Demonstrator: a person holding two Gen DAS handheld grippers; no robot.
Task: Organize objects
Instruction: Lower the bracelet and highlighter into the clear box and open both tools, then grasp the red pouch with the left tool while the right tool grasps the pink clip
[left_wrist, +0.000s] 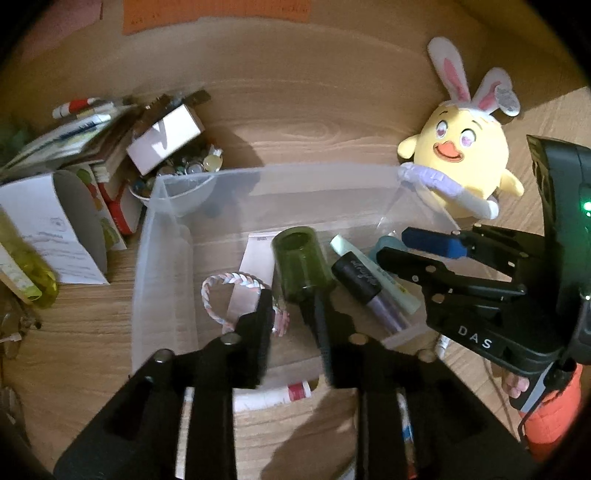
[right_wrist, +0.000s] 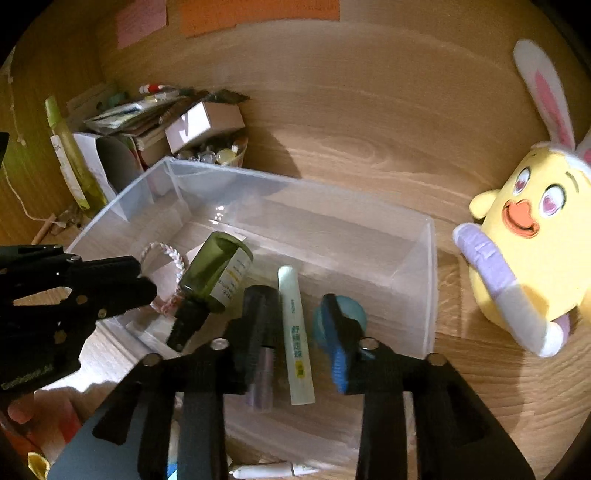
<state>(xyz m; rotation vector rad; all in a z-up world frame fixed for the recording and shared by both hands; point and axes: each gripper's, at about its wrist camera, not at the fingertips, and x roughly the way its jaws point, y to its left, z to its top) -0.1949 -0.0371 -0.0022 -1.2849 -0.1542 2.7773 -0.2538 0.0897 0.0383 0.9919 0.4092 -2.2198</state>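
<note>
Task partway done, by the look of it: clear bin on the desk already holds a green bottle, braided bracelet, black-capped tube, pale green tube, a paper slip and a teal round thing at its 4 o'clock corner.

Left gripper hovers over the near rim, jaws spread wide, nothing between them; the bottle's black neck lies under the gap. Right gripper also hangs wide, apart from the tubes below, one blue-padded jaw over the teal thing.

Left to do: plush chick at 2 o'clock outside the bin, the clutter pile with a marble bowl at 10 o'clock, a yellow-green bottle at 9 o'clock, and a red-banded tube on the desk just this side of the bin.

Hard to read: the teal thing is probably a lid or ball, mostly covered. Items at the bottom edge sit behind the gripper bodies. Pile is blurred, contents unclear. Labels illegible
</note>
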